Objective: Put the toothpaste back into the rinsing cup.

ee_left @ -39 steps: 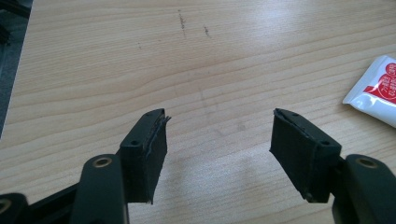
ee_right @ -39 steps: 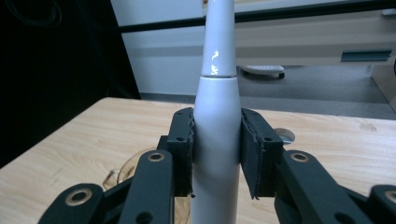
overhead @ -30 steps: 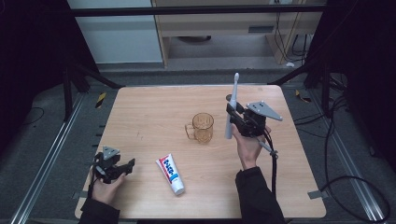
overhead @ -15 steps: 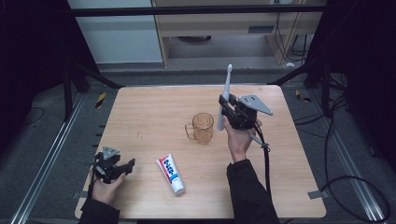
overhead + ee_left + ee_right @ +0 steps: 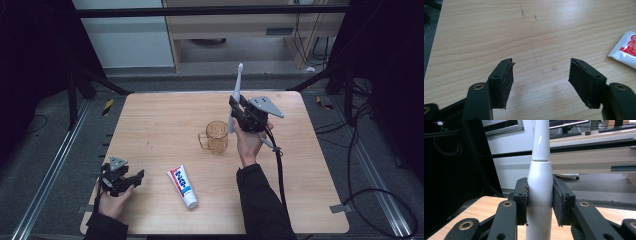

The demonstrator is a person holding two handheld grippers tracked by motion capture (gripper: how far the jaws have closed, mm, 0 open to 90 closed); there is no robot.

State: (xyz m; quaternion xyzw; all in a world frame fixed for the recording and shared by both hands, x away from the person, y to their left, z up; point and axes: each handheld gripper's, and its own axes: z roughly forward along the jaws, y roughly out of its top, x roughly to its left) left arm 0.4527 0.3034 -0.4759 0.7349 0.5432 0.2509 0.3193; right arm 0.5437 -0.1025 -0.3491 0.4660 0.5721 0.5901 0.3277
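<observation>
A white toothbrush (image 5: 236,95) is pinched between the pads of the right gripper (image 5: 239,111), and it is held above the table (image 5: 160,125), just beside and above an amber cup (image 5: 216,136). In the right gripper view the brush (image 5: 539,195) is seen clamped on its thick lower handle, with a pad pressed against each side. The long axis is held close to upright, leaned slightly; the head is pointed up and away from the person, and the butt end is pointed down toward the cup's rim.

The brush is judged to be light and stiff, made of smooth hard plastic, so some slip or twist within the pads is to be expected if the grip is loosened. The thick part of the handle is the sound place to hold it, as is done here; the narrow neck above would give less contact. Little risk of breakage is seen, though the cup, if glass, could be tipped or chipped by a hard knock.

The left gripper (image 5: 121,179) is rested near the table's near left corner, well apart from the cup. Its jaws are spread wide with nothing between them, as shown in the left gripper view (image 5: 541,75). A toothpaste tube (image 5: 183,186) is lain flat on the table between the two hands.
</observation>
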